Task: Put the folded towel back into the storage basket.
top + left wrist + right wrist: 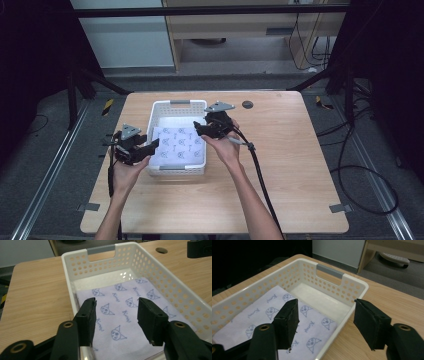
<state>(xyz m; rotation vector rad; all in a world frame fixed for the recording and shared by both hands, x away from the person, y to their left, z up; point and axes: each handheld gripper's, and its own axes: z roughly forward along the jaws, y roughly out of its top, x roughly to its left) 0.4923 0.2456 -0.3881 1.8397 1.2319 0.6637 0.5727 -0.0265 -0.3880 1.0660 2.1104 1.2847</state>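
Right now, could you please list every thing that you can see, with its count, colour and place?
basket: one, white with holes and grey handles, on the middle of the table.
printed cloth: one, pale lilac with blue cat drawings, lying flat inside the basket at its near end.
table: one, light wood, with a round dark hole near the far edge.
cable loops: black, on the grey floor at the right.
left gripper: one, black, open, at the basket's near left corner, holding nothing.
right gripper: one, black, open, above the basket's right wall, holding nothing.
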